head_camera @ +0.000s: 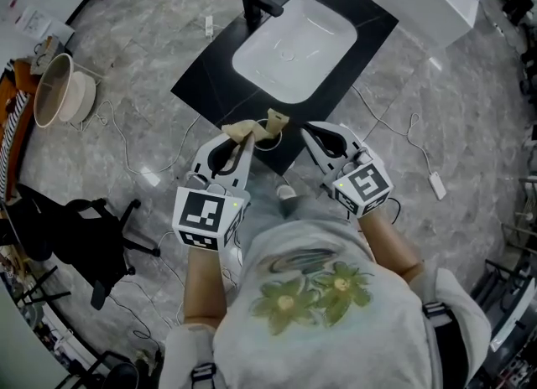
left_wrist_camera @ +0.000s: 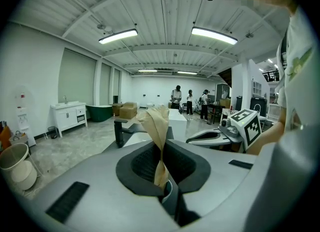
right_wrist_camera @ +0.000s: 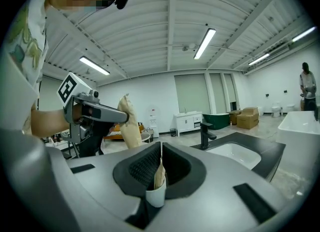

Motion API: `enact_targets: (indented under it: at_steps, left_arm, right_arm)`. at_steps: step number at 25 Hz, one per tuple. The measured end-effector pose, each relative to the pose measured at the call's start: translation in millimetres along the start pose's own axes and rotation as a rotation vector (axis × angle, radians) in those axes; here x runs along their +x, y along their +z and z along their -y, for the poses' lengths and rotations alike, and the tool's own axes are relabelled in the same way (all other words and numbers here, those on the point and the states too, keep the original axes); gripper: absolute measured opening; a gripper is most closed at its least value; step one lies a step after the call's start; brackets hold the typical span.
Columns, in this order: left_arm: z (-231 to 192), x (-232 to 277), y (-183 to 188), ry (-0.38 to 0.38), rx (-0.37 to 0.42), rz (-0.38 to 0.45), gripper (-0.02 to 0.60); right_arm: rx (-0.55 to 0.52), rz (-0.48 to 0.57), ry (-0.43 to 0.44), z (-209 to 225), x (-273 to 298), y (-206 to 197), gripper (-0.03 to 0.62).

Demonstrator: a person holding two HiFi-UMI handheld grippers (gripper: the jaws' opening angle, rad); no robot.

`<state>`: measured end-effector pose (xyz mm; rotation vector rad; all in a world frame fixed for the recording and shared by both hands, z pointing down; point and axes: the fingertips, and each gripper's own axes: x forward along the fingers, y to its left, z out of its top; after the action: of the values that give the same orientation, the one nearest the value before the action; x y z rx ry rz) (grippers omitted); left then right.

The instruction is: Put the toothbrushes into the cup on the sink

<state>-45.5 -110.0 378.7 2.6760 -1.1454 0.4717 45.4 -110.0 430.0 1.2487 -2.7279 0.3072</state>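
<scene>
the left tongs (left_wrist_camera: 162,146) are pressed together on a tan, paper-wrapped toothbrush (left_wrist_camera: 156,126), pinching it low down so that the crumpled top stands up past the tips. the right tongs (right_wrist_camera: 160,151) are also pressed together, with a thin tan strip (right_wrist_camera: 159,173) caught between them; whether that is a second wrapped toothbrush or only loose paper i cannot tell.

in the head view the toothbrush lies across the gap between the two tips, at the centre of the frame. the cup (head_camera: 268,148) is just below it, at the near corner of the black table (head_camera: 210,85). the white sink (head_camera: 294,44) is set into the table further up the frame.

as for progress, i can make out nothing standing in the cup, though its inside is small and dark here. so i judge the work to be at the placing step: one toothbrush is lifted and brought to the cup, not yet let down into it. lowering it, letting go, and dealing with whatever the right tongs hold are left.

both forearms reach forward from the lower part of the head view, elbows close to the body. the tongs angle in toward each other and tip slightly down, their tips either side of the cup.
</scene>
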Motion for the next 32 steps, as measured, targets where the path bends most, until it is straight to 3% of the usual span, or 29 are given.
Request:
enact_targets:
  at_steps: [21, 32]
  left_arm:
    - [6, 39, -44, -0.053, 0.072, -0.133, 0.035]
    - [2, 56, -68, -0.087, 0.053, -0.181, 0.037]
  right_arm:
    - [0.075, -0.001, -0.044, 8, -7, -7, 0.046]
    - [0.092, -0.015, -0.037, 9, 5, -12, 0.046]
